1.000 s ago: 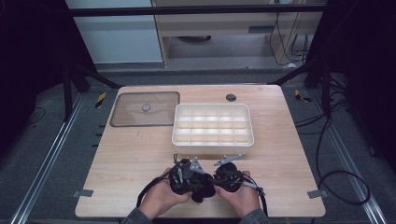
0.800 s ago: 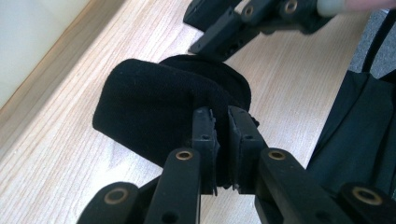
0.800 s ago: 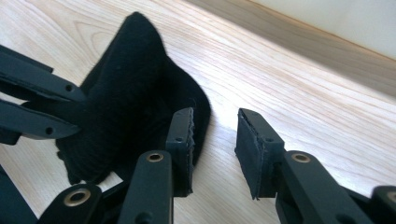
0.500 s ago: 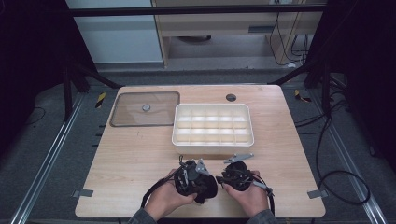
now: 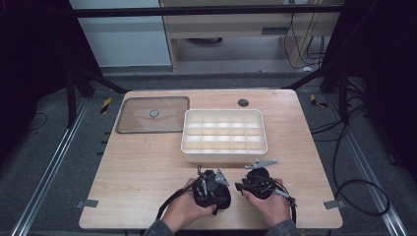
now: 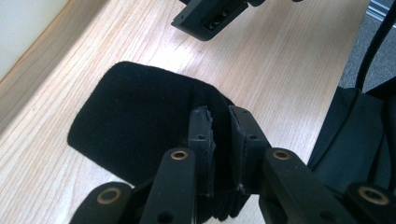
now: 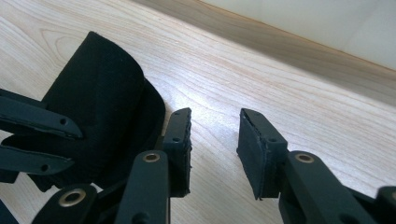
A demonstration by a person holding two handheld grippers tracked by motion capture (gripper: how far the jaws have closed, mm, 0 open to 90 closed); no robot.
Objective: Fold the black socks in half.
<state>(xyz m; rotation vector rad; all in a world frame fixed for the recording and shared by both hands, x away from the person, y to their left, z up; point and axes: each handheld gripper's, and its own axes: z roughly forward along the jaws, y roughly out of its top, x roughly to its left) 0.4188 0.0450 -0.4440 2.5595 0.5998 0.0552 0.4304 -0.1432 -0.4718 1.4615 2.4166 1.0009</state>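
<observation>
We work at the near edge of the wooden table (image 5: 147, 162), just on our side of the white compartment tray (image 5: 224, 135), which we take as our landmark. The left gripper (image 6: 221, 122) has its jaws pinched nearly together on a fold of a black cloth (image 6: 135, 123), a soft dark piece that lies partly on the table in front of the tray, with the rest bunched under the jaws. The right gripper (image 7: 214, 135) stands beside it, to the right along the tray's near wall; its jaws are parted with bare wood between them and hold nothing, though the cloth's edge lies just to the left of its left jaw. From here we judge the main risk to be the grip itself: the left jaws hold only a narrow fold, so a pull away from the tray could let the cloth slip out and drop in a heap. If our right gripper closes where it now stands, it would catch air or scrape the table rather than the cloth. The two grippers are also close, so a hasty reach across may knock one against the other. A lifted corner could drag over the tray's near wall and snag on it. The clear lid (image 5: 153, 114), left of the tray, lies well apart.
</observation>
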